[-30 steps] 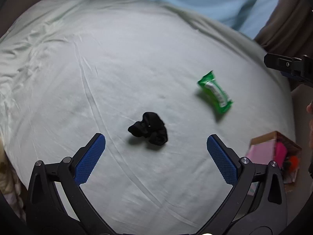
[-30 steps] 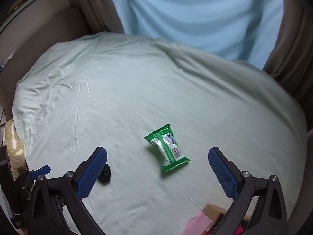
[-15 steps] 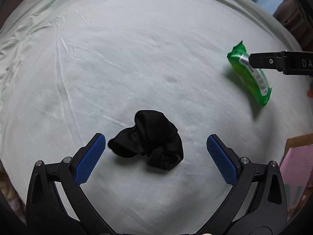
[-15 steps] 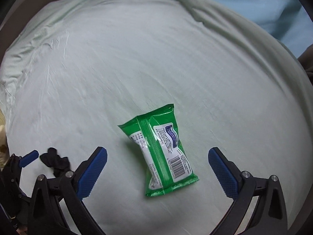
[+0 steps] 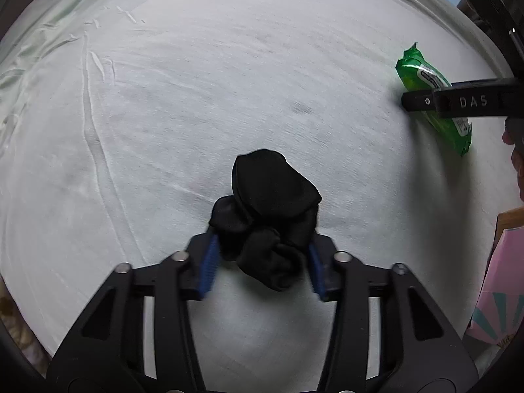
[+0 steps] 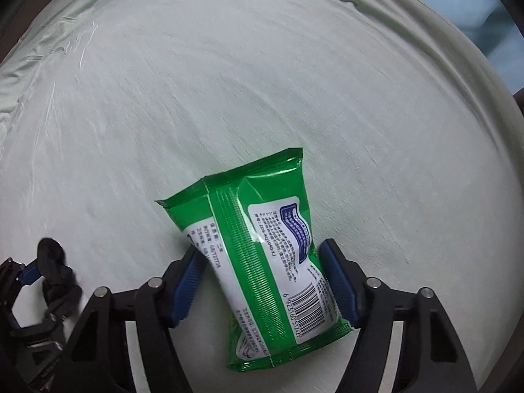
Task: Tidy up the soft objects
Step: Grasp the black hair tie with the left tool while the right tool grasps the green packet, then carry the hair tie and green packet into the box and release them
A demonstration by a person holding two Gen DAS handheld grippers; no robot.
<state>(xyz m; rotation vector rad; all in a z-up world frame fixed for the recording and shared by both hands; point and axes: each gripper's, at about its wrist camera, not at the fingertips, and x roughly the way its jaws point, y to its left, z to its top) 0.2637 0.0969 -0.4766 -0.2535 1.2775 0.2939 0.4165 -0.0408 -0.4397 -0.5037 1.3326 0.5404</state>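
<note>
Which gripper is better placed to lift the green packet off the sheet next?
Right. The right gripper straddles the green packet, jaws closing on it; the left gripper is closing around the black cloth.

A bed [image 6: 262,82] covered in a pale green, slightly wrinkled sheet [image 5: 196,82] fills both views. Light blue fabric [image 6: 484,9] shows past its far edge. A pink patterned box [image 5: 501,294] sits at the bedside.

- The left gripper [image 5: 262,262] has dropped onto the black cloth [image 5: 271,216], jaws closing around it.
- The right gripper [image 6: 262,278] has dropped too, jaws closing on the green packet [image 6: 262,262].
</note>
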